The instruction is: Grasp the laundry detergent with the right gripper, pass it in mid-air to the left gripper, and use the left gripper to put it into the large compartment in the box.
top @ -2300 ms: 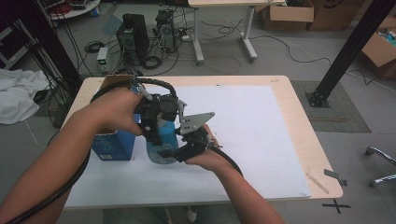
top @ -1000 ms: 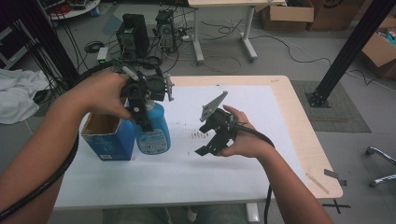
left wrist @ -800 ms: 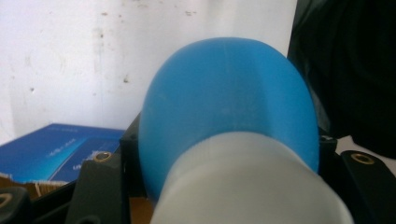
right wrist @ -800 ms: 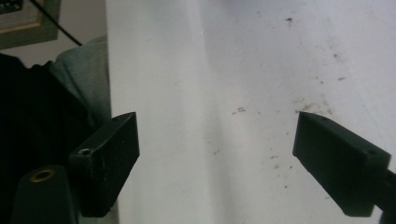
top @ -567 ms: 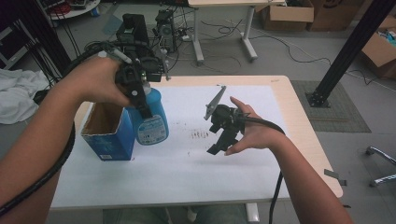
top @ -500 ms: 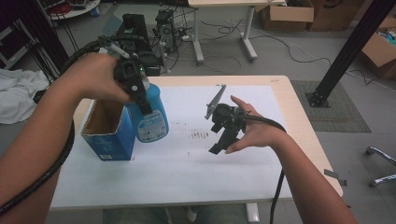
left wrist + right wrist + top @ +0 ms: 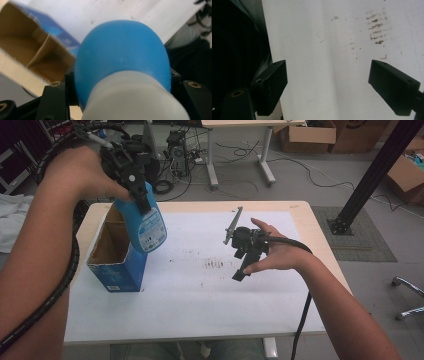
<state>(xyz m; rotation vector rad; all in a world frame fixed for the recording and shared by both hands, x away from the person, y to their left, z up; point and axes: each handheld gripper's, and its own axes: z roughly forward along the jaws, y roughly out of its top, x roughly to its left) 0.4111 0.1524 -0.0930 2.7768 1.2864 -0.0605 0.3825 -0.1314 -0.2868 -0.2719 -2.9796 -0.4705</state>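
Note:
A blue bottle point(image 7: 148, 225) with a white label hangs in the air, tilted, above the right rim of an open blue cardboard box point(image 7: 116, 257). My left gripper point(image 7: 131, 175) is shut on the bottle's neck; in the left gripper view the blue bottle point(image 7: 122, 57) bulges between the jaws, with the box point(image 7: 30, 50) below it. My right gripper point(image 7: 241, 265) is held over the middle of the table, jaws pointing down. In the right gripper view my right gripper point(image 7: 327, 82) is open, with bare white sheet between its fingers.
A white sheet point(image 7: 210, 295) with small brown smudges point(image 7: 215, 265) covers the wooden table point(image 7: 320, 245). Beyond the table lie cables, desks and cardboard boxes point(image 7: 305, 137) on the floor. A black post point(image 7: 370, 175) stands at the right.
My left gripper has lifted the bottle off the table, up and left toward the box's opening. My right gripper let go of it and drew back right, open.

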